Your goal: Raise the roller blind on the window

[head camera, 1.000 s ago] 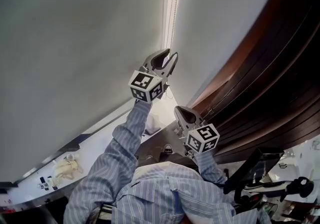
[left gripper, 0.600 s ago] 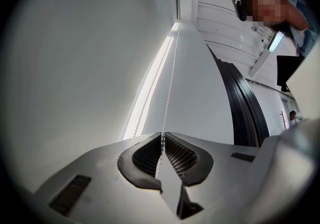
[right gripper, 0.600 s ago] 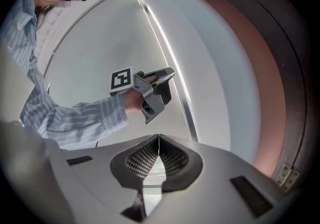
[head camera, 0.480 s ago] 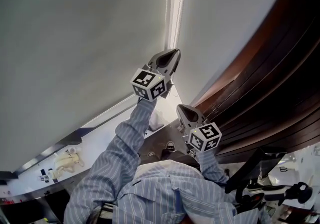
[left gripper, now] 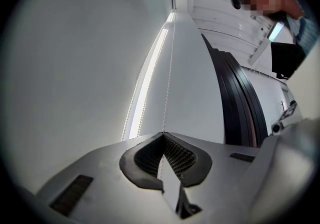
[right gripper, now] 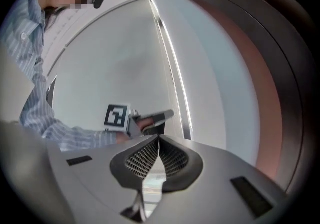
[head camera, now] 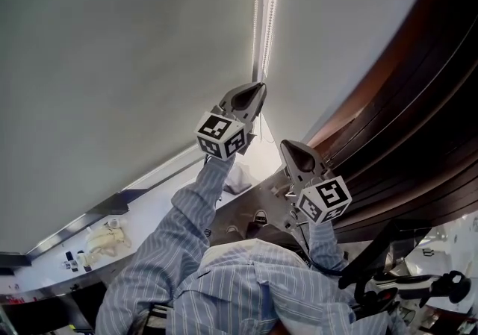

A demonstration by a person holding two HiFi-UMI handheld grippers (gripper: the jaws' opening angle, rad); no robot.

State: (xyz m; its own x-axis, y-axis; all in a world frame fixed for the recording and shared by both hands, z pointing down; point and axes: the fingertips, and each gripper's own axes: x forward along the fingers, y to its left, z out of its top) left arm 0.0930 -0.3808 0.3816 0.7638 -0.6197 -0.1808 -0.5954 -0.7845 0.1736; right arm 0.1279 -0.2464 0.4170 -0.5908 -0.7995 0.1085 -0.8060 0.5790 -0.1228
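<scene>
You're holding the L claw up at the bright gap betw. the big grey roller blind & the neighbour blind. Its jaws are pinching tight on the bead chain, which is running straight up from the tips along that gap. The R claw is hovering lower & to the right, near the dark wood panelling. Its jaws are pressing fully together; can't tell if any cord is sitting betw. them. Both blinds are hanging low.
</scene>
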